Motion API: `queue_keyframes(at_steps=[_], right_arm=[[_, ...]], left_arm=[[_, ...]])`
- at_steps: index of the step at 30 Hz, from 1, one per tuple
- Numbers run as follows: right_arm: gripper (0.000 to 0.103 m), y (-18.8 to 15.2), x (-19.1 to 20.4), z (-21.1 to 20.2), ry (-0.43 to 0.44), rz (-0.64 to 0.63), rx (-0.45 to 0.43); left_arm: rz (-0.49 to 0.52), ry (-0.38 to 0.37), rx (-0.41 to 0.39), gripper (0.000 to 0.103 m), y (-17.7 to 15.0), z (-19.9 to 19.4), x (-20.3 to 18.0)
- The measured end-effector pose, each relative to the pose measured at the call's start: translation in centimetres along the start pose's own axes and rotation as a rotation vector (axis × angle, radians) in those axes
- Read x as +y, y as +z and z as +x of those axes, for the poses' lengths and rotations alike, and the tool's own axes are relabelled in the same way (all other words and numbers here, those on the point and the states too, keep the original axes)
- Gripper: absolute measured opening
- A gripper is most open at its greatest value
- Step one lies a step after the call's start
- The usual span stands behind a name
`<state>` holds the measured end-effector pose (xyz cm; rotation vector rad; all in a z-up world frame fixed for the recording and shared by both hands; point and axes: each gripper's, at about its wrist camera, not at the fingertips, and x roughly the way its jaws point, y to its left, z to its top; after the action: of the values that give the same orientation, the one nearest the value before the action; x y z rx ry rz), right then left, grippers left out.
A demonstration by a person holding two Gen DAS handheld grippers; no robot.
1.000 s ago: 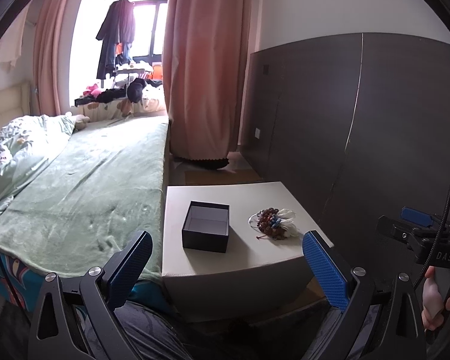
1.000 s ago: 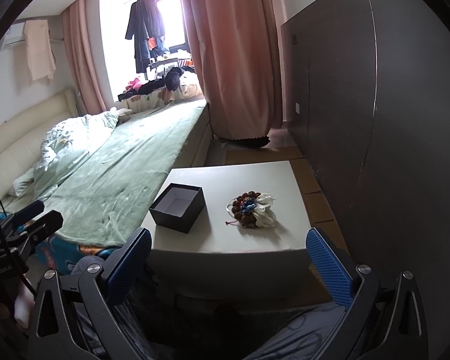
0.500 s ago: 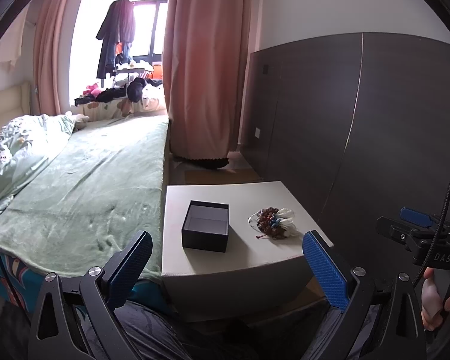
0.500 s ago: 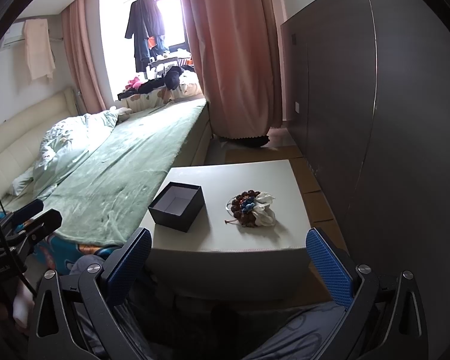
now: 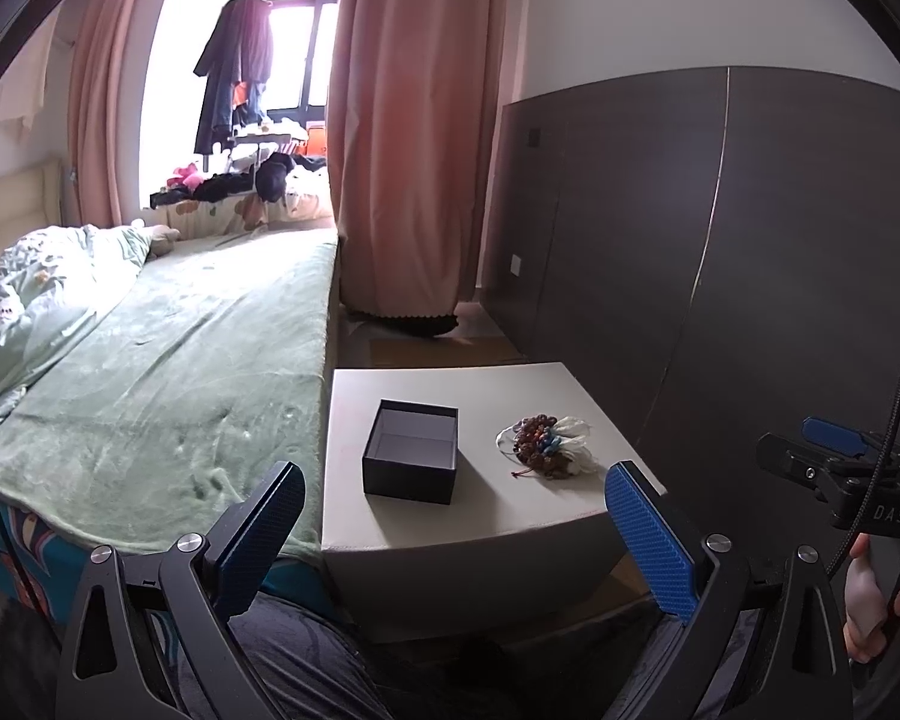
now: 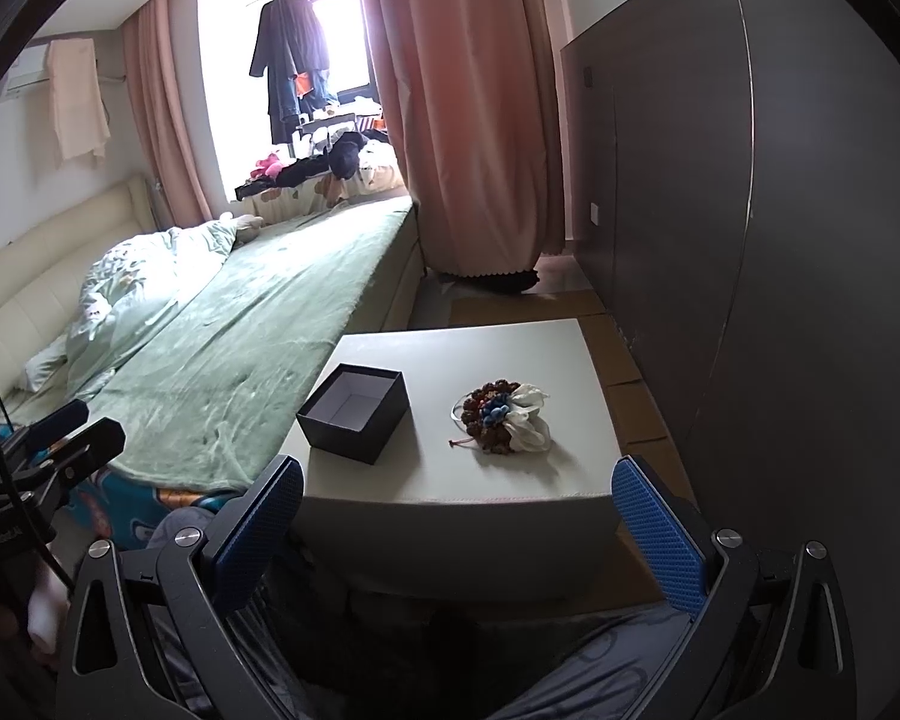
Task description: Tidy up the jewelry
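Short of the pale square counter (image 5: 450, 516), the left claw (image 5: 450, 531) gapes wide, holding nothing; the right claw (image 6: 459, 531) likewise. On the counter, an open, empty black cardboard box (image 5: 411, 459) sits left, near a heap of brown-bead, blue and white jewelry (image 5: 546, 446).

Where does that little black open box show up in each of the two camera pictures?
Left wrist view: the black box sits low and just left of centre, on the white table, left of the jewelry pile.
Right wrist view: the box sits left of centre, near the table's left edge.
Shared landmark: the pink curtain behind the table.
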<state>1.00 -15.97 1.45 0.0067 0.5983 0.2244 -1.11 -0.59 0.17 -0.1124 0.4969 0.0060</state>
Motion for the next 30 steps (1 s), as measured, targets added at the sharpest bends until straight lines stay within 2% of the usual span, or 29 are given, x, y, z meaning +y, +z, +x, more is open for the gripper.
queue_keyframes(at_steps=[6,16,22,30], right_arm=[[0.103,0.1,-0.7,0.3,0.007,0.018,0.001],[0.103,0.3,-2.9,2.9,0.033,0.074,0.029],[0.089,0.6,-4.5,5.2,0.027,0.104,0.056],[0.071,0.5,-6.8,9.1,0.031,0.150,0.118]], left_arm=[[0.002,0.002,0.012,0.100,0.0,0.7,0.0],[-0.004,-0.030,0.061,0.100,0.8,4.3,-0.2],[0.020,-0.052,0.095,0.097,1.3,7.3,-0.9],[0.051,-0.088,0.174,0.080,1.9,12.3,-2.5]])
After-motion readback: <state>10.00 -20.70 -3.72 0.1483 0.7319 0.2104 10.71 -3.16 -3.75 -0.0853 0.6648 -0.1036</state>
